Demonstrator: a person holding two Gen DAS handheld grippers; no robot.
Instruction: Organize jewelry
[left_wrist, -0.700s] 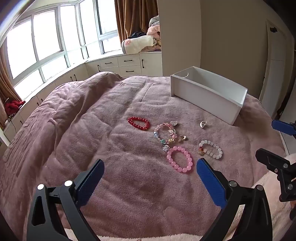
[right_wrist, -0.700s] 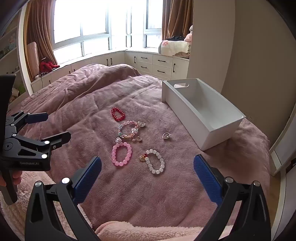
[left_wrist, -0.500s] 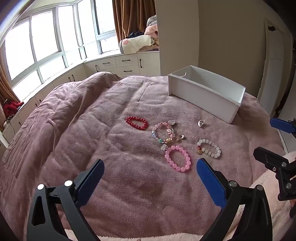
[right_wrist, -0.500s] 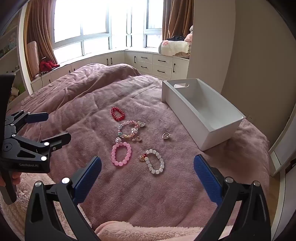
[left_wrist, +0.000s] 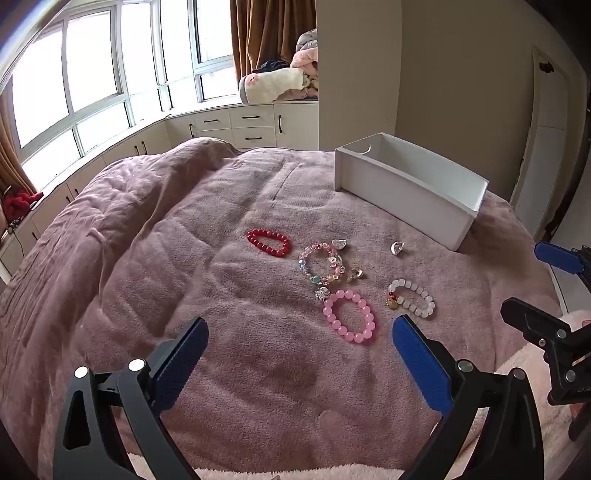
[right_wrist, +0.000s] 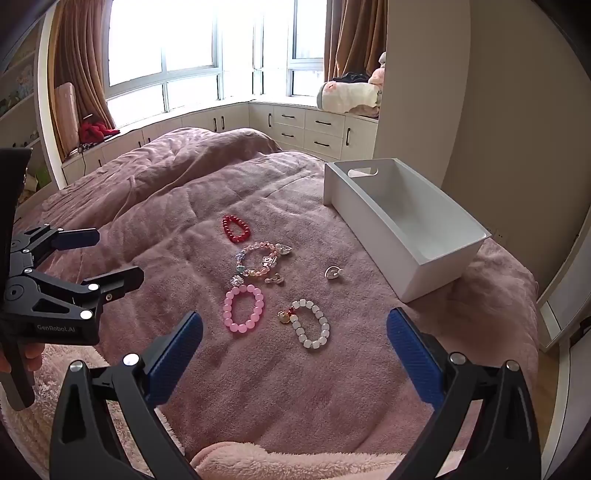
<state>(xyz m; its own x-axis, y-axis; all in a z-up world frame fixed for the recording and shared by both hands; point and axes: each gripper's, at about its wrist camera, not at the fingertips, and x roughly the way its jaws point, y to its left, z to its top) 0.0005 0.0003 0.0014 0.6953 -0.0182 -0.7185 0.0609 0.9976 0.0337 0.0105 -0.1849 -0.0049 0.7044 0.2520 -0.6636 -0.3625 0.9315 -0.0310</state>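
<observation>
Lying beyond open left gripper (left_wrist: 299, 354): pink bracelet (left_wrist: 349, 321).

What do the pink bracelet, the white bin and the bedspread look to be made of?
Pink bracelet: round translucent beads, glossy, probably glass, stone or resin; which one is unclear. White bin: smooth matte walls with a moulded handle slot, likely plastic. Bedspread: mauve fleece or plush, with a soft fuzzy nap and quilted folds.

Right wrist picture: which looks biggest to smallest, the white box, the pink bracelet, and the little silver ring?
1. white box, by far the largest.
2. pink bracelet, much smaller, though it lies nearer the camera.
3. silver ring, the smallest.
</observation>
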